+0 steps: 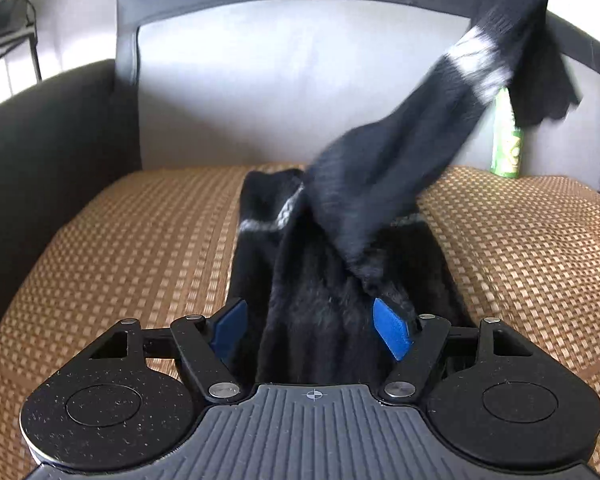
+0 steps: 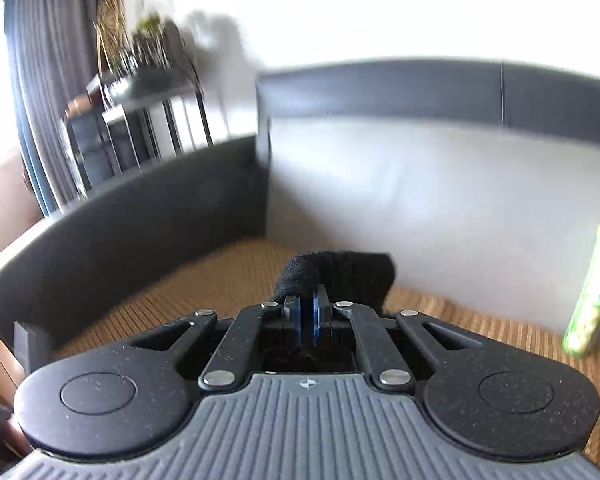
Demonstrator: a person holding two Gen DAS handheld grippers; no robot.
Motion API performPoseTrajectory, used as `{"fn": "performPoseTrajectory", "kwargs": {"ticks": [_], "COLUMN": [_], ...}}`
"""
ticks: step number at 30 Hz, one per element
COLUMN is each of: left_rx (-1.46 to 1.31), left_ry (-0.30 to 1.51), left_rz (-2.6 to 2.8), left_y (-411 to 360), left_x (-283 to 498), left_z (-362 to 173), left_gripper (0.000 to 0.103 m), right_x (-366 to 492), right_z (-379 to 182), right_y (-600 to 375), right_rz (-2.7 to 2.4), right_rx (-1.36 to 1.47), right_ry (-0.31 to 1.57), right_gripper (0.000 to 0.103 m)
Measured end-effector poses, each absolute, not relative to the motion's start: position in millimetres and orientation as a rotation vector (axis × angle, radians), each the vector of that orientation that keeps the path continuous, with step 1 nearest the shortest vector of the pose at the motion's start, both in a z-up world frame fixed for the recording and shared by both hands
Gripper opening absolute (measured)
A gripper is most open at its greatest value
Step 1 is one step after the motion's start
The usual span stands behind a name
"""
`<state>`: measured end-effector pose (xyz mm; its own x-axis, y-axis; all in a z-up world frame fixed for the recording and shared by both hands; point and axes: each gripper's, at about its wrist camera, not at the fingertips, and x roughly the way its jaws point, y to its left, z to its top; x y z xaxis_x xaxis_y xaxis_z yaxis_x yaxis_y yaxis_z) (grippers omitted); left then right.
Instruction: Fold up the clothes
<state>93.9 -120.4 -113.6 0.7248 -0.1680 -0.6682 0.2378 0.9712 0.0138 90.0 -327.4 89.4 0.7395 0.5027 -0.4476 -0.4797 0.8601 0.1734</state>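
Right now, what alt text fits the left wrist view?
A black garment with a white stripe stretches up from a woven tan seat cushion toward the upper right, between the left gripper's open blue fingers. A green can stands against the sofa back.

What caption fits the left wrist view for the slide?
Open left gripper straddles a black garment on the woven cushion while one end is lifted.

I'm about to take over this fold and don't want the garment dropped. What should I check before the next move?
1. Right gripper shut on black garment: ok.
2. Left gripper open, garment between its fingers, unpinched: ok.
3. Lifted end clear of green can: cannot tell.
4. Rest of the garment on woven cushion: ok.
5. Garment flat, unbunched: not ok.
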Motion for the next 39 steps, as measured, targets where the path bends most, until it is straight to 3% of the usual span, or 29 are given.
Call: {"fn": "performPoseTrajectory", "kwargs": {"ticks": [6, 17, 18, 19, 20, 25, 30, 32, 35, 39], "left_rx": [0.015, 0.016, 0.008, -0.001, -0.025, -0.112, -0.106, -0.111, -0.126, -0.14], "left_ry": [0.786, 0.795, 0.813, 0.831, 0.858, 0.887, 0.93, 0.955, 0.997, 1.037], "left_rz": [-0.275, -0.286, -0.275, -0.267, -0.284, -0.327, -0.358, -0.38, -0.377, -0.351], "left_y": [-143.7, -173.6, -174.2, -174.3, -168.1, -120.4, -97.9, -92.9, -92.3, -82.6], "left_x": [112.6, 130.0, 137.2, 144.2, 150.1, 161.1, 173.5, 174.9, 176.9, 183.7], "left_z": [-114.9, -132.6, -136.2, -139.3, -138.2, -117.6, -113.6, -115.0, -120.6, -134.5], "left_gripper": [0.086, 0.086, 0.073, 0.031, 0.005, 0.004, 0.005, 0.008, 0.028, 0.032], "right_x": [81.8, 84.4, 84.0, 81.9, 78.0, 48.6, -3.1, -25.2, -48.7, -57.7], "right_z": [122.7, 120.2, 120.7, 121.4, 122.8, 114.9, 66.0, 39.3, -3.8, -47.6], "right_y": [-331.7, -333.0, -332.4, -332.4, -333.0, -342.7, -334.8, -321.8, -291.8, -252.5], "right_rz": [0.573, 0.578, 0.579, 0.577, 0.572, 0.534, 0.594, 0.646, 0.754, 0.805], "right_rx": [0.068, 0.088, 0.097, 0.095, 0.084, 0.07, 0.194, 0.278, 0.445, 0.503], "right_ry": [0.461, 0.456, 0.455, 0.453, 0.452, 0.557, 0.838, 0.969, 1.136, 1.227], "right_gripper": [0.006, 0.006, 0.006, 0.006, 0.006, 0.006, 0.006, 0.006, 0.006, 0.006]}}
